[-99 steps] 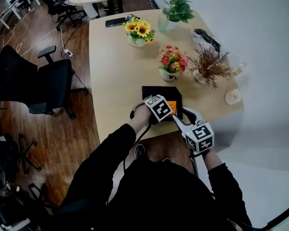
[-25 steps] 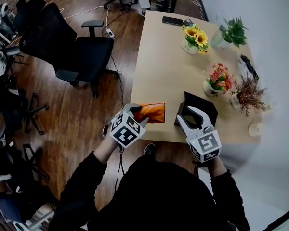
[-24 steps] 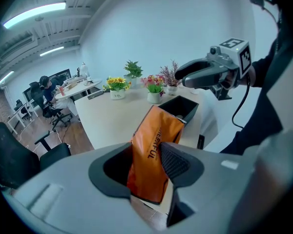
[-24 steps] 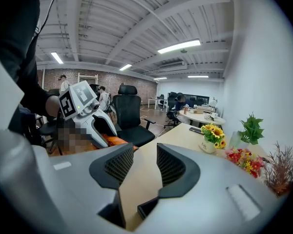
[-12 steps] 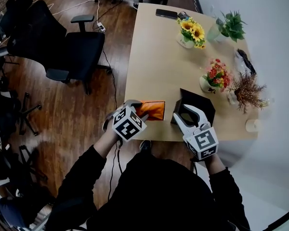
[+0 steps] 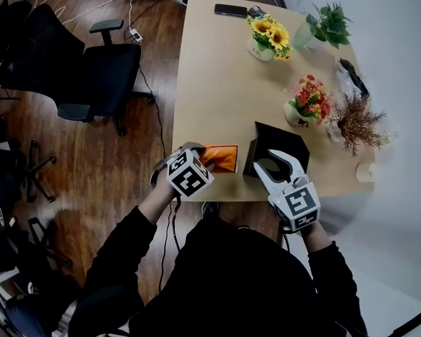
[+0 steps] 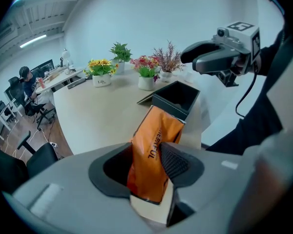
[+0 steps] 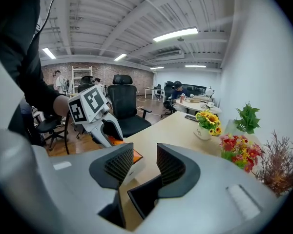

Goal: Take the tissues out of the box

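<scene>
An orange tissue pack [image 6: 222,158] is out of the black box [image 6: 289,140] and sits to its left by the table's front edge. My left gripper [image 6: 205,161] is shut on the pack's near end [image 7: 150,160]; the pack's far end reaches toward the box [image 7: 178,97]. I cannot tell whether the pack rests on the table. My right gripper [image 6: 276,164] hangs over the box's near side, open, with nothing between its fingers [image 8: 172,165]. From the right gripper view, the left gripper [image 8: 95,116] and a sliver of the orange pack [image 8: 135,155] show ahead.
The light wooden table [image 6: 217,83] carries sunflowers [image 6: 266,34], a red bouquet [image 6: 309,98], a dry twig plant [image 6: 354,123], a green plant [image 6: 328,23] and a phone [image 6: 230,10]. Black office chairs [image 6: 91,69] stand on the wooden floor to the left.
Four seconds ago the left gripper was at the box with the pack in it; now the pack is outside, left of the box. Over the last second both grippers barely moved.
</scene>
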`<action>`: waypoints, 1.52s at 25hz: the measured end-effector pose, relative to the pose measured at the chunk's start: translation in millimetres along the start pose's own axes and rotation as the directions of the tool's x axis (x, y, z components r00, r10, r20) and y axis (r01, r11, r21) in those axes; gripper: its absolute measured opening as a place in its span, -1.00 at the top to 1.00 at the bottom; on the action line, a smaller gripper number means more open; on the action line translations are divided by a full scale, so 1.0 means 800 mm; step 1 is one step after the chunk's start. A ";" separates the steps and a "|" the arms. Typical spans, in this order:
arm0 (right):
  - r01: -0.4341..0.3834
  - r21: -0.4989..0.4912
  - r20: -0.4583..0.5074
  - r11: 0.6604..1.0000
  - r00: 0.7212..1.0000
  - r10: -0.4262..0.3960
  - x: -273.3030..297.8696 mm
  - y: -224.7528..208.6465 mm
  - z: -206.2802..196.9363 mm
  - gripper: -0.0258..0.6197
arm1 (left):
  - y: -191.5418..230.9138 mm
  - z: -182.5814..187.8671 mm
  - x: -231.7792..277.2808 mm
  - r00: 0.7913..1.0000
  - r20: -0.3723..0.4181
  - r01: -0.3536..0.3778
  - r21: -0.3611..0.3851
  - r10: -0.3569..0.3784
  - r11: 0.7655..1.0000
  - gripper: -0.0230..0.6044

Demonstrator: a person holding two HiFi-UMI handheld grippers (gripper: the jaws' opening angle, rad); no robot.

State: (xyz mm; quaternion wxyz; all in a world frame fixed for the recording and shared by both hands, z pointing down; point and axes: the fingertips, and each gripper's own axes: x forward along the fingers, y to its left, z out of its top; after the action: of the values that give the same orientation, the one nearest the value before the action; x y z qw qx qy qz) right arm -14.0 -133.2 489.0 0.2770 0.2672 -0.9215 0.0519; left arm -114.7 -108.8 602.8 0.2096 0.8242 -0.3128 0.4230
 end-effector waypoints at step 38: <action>0.025 0.086 0.049 0.996 0.998 -0.029 -0.024 0.016 -0.012 0.47 | 0.030 0.028 -0.096 0.876 0.444 -0.011 -0.367 0.185 0.930 0.03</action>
State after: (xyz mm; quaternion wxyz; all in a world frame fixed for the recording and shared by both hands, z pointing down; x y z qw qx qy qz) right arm -2.6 -111.2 487.1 0.2430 0.2925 -0.9214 0.0808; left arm -152.8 -114.3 528.8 0.2496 0.8336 -0.4671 0.1569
